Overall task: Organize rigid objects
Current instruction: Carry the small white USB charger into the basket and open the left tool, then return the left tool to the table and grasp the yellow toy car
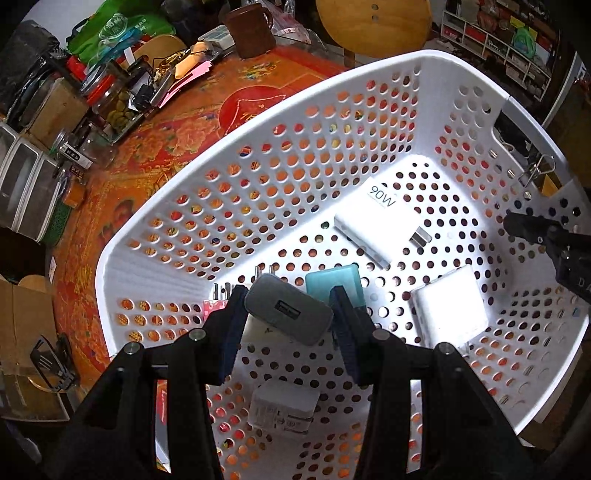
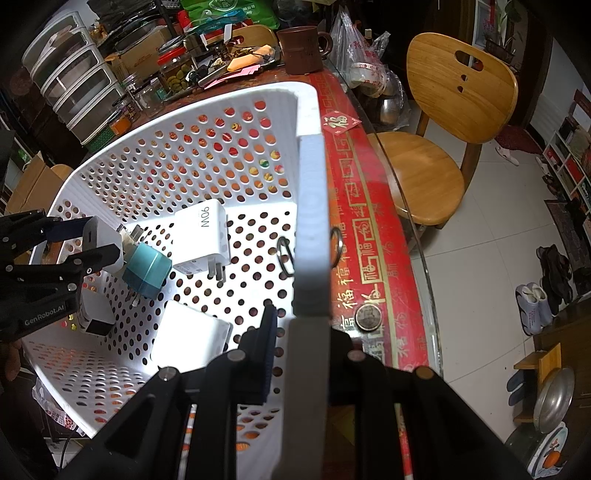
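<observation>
Left gripper (image 1: 290, 317) fingers pinch a grey charger (image 1: 289, 314) inside the white basket (image 1: 369, 122). Right gripper (image 2: 308, 347) fingers clamp the basket rim. A 90W charger (image 1: 376, 218) lies at frame centre.

Both grippers (image 1: 288, 317) (image 2: 306, 354) downward; fingers clamped

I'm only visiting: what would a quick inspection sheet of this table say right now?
Surface: red patterned tablecloth.
Job's things: white perforated basket holds the 90W charger, teal adapter and other white chargers.
Clutter: jars, brown mug, green bag at the table's far side.
Grippers: left hand-held gripper shut on grey charger; right hand-held gripper clamps the basket rim.
Cables: nothing seen.
Surroundings: wooden chair, tiled floor, shoes.
</observation>
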{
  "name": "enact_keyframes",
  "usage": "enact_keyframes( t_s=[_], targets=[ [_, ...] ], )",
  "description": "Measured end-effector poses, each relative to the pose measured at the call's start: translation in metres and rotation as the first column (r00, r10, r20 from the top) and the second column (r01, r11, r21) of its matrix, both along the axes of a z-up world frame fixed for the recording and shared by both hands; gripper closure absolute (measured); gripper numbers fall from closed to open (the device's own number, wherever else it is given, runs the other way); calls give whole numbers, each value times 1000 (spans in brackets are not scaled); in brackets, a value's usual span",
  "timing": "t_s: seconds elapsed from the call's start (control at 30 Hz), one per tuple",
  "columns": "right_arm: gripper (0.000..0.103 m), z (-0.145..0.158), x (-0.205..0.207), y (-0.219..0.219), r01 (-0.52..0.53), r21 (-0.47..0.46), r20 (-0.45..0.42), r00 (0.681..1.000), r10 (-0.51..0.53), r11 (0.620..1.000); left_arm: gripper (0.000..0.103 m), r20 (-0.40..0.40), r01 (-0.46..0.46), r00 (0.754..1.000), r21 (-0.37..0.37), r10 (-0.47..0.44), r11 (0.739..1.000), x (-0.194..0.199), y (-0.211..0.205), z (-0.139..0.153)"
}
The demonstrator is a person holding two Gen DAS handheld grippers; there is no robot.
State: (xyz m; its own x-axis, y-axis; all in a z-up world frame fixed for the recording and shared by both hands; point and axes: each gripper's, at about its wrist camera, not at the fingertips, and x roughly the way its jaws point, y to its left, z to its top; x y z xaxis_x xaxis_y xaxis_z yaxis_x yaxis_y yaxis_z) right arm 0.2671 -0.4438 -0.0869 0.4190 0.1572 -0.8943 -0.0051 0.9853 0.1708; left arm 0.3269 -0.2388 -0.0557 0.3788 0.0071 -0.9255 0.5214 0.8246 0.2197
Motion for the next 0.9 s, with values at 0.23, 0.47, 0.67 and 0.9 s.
enact_keyframes(
  t_s=[0.23, 0.47, 0.67, 0.9],
  targets=[
    [83, 0, 0, 0, -1, -1, 0, 1000, 1, 1000, 21, 44, 15, 999, 10, -16, 1000, -2, 2, 5],
    [83, 0, 0, 1, -1, 1, -1, 1000, 1, 1000, 11, 139, 8, 990, -24, -4, 1000, -24, 22, 38],
    [83, 0, 0, 2, -1, -1, -7, 1000, 1, 1000, 4, 236, -61, 969, -86, 80, 994, -63, 99, 76],
    [83, 0, 1, 1, -2, 1, -4, 1000, 2, 1000, 1, 283, -209, 930, -119, 235, 971, -98, 199, 80]
  ],
)
